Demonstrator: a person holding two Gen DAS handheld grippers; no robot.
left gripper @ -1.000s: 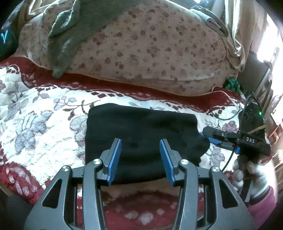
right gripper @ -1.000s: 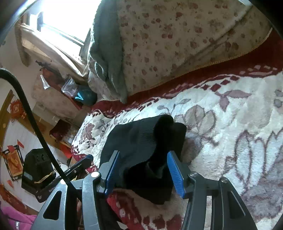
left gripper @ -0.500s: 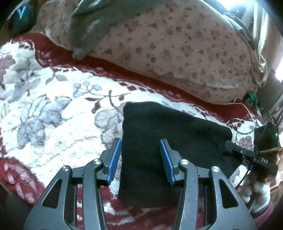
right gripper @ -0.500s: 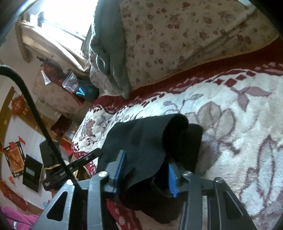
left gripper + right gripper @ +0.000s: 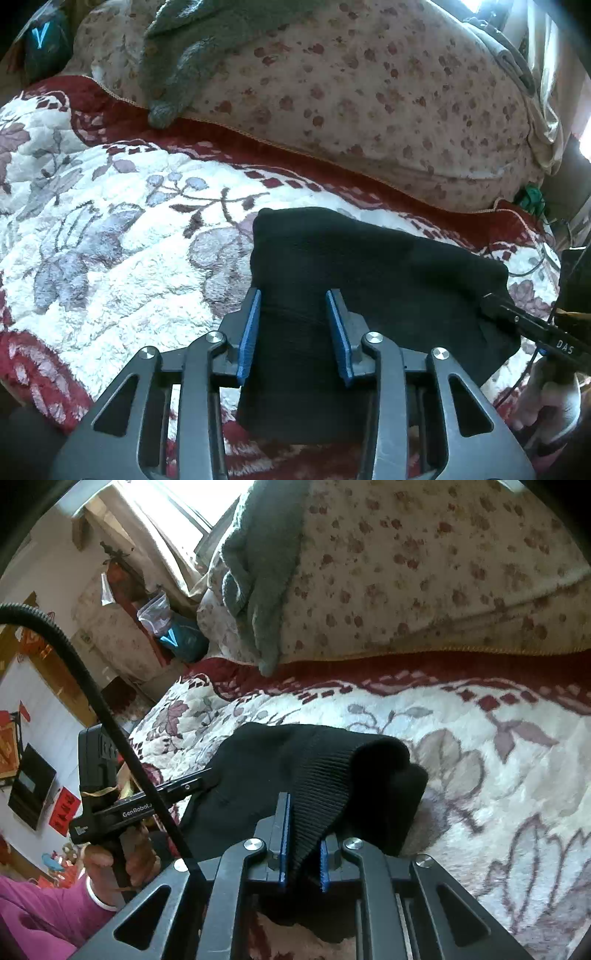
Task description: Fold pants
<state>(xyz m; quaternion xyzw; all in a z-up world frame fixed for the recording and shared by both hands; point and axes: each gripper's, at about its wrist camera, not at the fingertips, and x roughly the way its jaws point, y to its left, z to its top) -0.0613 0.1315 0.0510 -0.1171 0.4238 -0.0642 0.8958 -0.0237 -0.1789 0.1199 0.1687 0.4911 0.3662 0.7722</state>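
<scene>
The black pants (image 5: 369, 273) lie folded into a compact bundle on the floral bed blanket (image 5: 92, 240). My left gripper (image 5: 293, 306) is open, its blue pads on either side of the bundle's near left part, the fabric between them. My right gripper (image 5: 303, 834) is shut on the pants' ribbed edge (image 5: 325, 786), which bulges up between the pads; the rest of the pants (image 5: 258, 760) spreads to the left. The right gripper also shows at the right of the left wrist view (image 5: 517, 317), at the bundle's right end.
A large flowered quilt roll (image 5: 369, 92) with a grey towel (image 5: 192, 62) draped on it lies along the back of the bed. A power box and cables (image 5: 569, 273) sit at the bed's right edge. The left gripper's body (image 5: 110, 805) and cable are at left.
My right gripper has closed on the ribbed edge of the pants. My left gripper moved forward, so its pads now straddle the bundle's near left part.
</scene>
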